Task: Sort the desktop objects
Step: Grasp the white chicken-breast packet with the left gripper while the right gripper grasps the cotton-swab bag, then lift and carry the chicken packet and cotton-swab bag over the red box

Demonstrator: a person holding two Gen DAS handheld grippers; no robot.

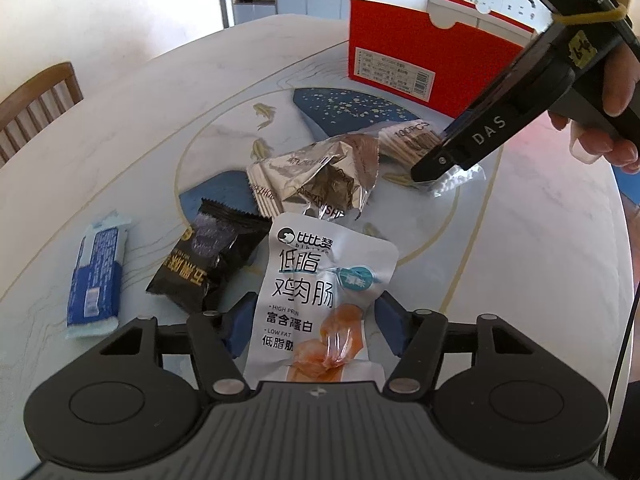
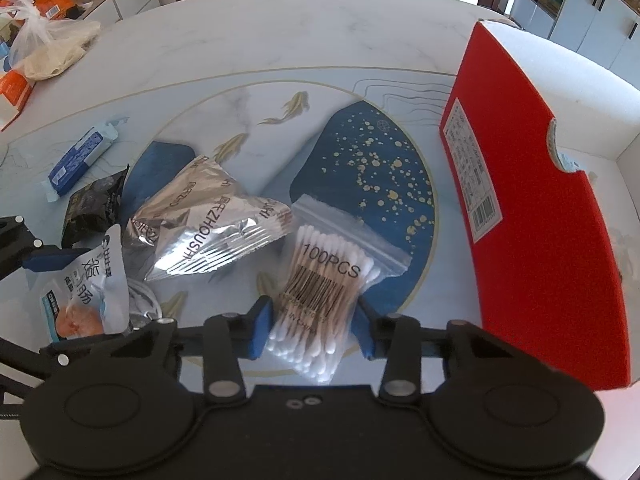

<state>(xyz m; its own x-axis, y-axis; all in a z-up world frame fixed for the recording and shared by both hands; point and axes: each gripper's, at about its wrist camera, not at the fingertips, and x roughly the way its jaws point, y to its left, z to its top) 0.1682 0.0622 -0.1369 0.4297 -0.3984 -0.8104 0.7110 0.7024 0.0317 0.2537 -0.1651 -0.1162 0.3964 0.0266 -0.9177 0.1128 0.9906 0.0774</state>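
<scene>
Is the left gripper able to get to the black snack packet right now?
Probably not yet. The left gripper already has the chicken sausage packet between its fingers, so it is busy. The black snack packet lies close beside it, uncovered on top.

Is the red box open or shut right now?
Open: the red box has no lid on top, and its white inner wall and floor show.
</scene>
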